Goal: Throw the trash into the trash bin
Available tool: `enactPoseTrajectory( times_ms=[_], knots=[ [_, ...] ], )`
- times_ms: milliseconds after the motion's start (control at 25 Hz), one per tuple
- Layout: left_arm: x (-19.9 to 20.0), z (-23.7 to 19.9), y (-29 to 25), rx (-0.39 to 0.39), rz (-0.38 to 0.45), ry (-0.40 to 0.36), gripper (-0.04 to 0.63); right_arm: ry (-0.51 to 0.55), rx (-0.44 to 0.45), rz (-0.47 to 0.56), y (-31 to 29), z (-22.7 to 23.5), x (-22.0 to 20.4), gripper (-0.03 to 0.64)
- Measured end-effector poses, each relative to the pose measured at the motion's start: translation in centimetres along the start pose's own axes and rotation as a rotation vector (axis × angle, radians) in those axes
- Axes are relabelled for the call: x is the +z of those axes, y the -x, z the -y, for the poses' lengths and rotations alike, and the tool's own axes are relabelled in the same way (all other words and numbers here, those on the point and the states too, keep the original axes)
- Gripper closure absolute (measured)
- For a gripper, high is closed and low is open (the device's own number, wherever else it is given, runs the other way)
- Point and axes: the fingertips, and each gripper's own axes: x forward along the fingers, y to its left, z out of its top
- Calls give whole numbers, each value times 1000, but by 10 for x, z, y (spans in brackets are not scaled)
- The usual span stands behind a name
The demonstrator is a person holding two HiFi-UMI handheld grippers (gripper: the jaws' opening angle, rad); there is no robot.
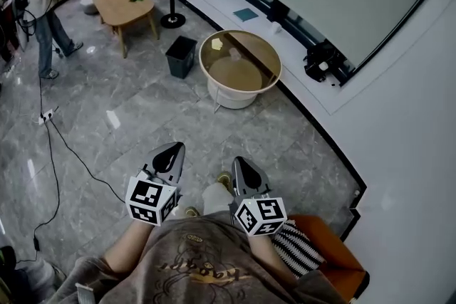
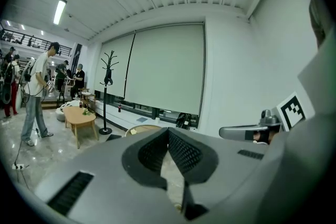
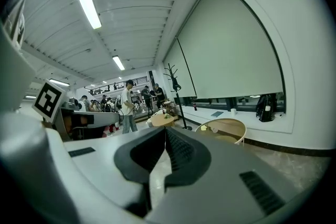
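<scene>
Head view: trash bin [image 1: 181,55] dark, square, open-topped, left of round table [image 1: 240,70]. Left gripper [image 1: 172,150], right gripper [image 1: 240,163] pressed together, empty.

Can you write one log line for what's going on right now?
left gripper: shut, empty | right gripper: shut, empty | trash bin: on floor ahead, beside round table

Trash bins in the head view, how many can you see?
1: a dark square bin standing between the wooden table and the round table. Others may be hidden out of frame.
</scene>
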Motion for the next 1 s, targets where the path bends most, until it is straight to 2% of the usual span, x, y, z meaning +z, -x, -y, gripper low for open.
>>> enactPoseTrajectory(
  times_ms=[520, 1000],
  knots=[
    [2, -30, -36, -5, -1, -5, 578, 18, 6, -15, -48, 7, 4, 598],
    [10, -58, -88, -6, -4, 3, 578, -8, 0, -33, -104, 39, 9, 598]
  ],
)
